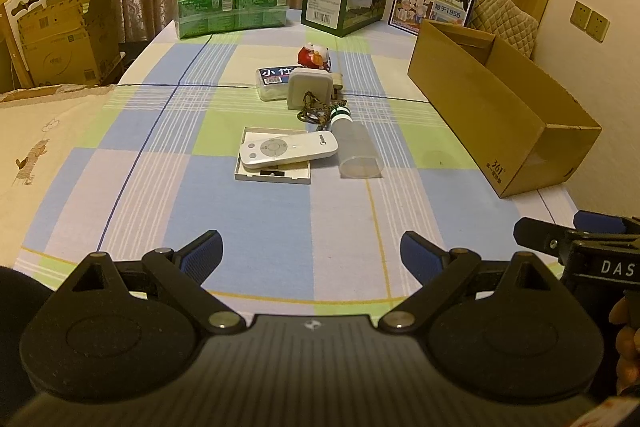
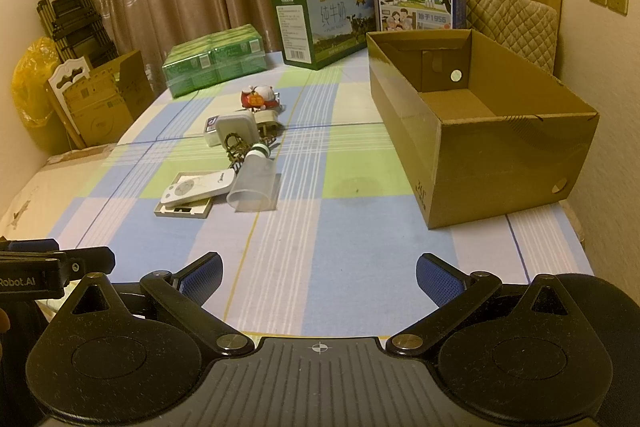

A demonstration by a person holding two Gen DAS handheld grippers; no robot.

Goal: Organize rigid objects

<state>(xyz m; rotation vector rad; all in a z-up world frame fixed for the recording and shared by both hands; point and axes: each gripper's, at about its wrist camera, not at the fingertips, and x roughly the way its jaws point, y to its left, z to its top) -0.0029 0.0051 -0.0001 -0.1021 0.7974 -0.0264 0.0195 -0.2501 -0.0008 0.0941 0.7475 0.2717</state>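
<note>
Both claws, left (image 1: 311, 259) and right (image 2: 319, 281), gape wide and empty. Remote (image 2: 198, 188) lies left of the empty box (image 2: 500, 163); grip its long sides first.

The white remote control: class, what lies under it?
The white remote control rests tilted across a flat white square plate, overhanging its right edge toward the clear bottle. The plate's middle, beneath the remote, is hidden.
</note>
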